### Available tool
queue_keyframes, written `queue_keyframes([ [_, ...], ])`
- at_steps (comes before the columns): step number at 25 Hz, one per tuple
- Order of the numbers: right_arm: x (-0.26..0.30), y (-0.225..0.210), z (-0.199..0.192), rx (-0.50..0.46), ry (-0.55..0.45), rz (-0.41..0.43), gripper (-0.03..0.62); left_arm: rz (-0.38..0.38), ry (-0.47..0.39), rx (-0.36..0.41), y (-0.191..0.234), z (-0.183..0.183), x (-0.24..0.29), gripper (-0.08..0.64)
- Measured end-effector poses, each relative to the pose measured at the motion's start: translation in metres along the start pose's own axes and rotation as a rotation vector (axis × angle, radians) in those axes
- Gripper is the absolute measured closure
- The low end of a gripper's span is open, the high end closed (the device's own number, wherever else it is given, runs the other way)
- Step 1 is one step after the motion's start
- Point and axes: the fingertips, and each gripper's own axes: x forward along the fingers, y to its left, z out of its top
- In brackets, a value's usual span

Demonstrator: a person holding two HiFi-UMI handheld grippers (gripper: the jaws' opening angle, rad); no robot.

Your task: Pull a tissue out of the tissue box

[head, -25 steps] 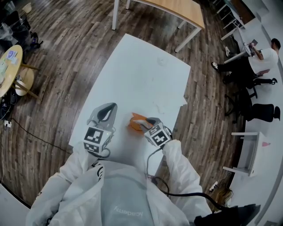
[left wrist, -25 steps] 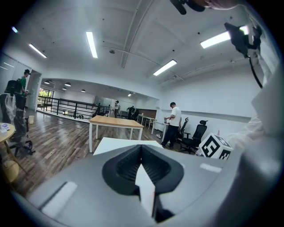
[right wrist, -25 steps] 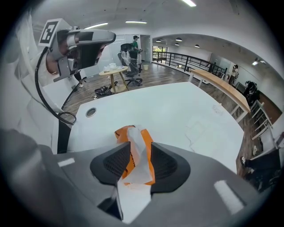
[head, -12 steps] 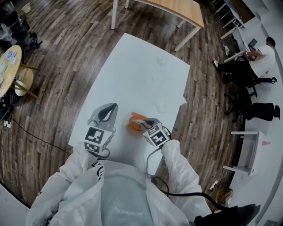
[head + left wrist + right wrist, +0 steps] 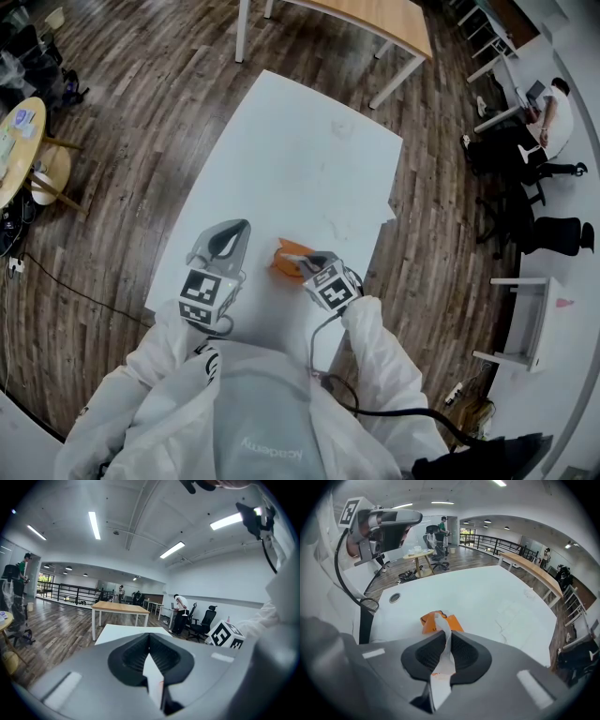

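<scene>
Wood-plank floor surrounds a white bench (image 5: 309, 159). Near the bench's close edge sits a small orange tissue box (image 5: 286, 260). The right gripper (image 5: 311, 264) tilts steeply down just above the box. Its fingers have just been closing and pinch a white tissue (image 5: 441, 624) that rises from the box. The left gripper (image 5: 228, 239) hovers to the box's left, fingers pressed together.
</scene>
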Motion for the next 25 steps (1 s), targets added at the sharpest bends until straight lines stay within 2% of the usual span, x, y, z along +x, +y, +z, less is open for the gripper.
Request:
queue_keyframes([
  [25,0.0008,-0.0012,-0.0039,0.005,0.009,-0.011,0.588,-0.004,0.014,0.004,-0.0026,-0.0047,0.0013,0.560],
])
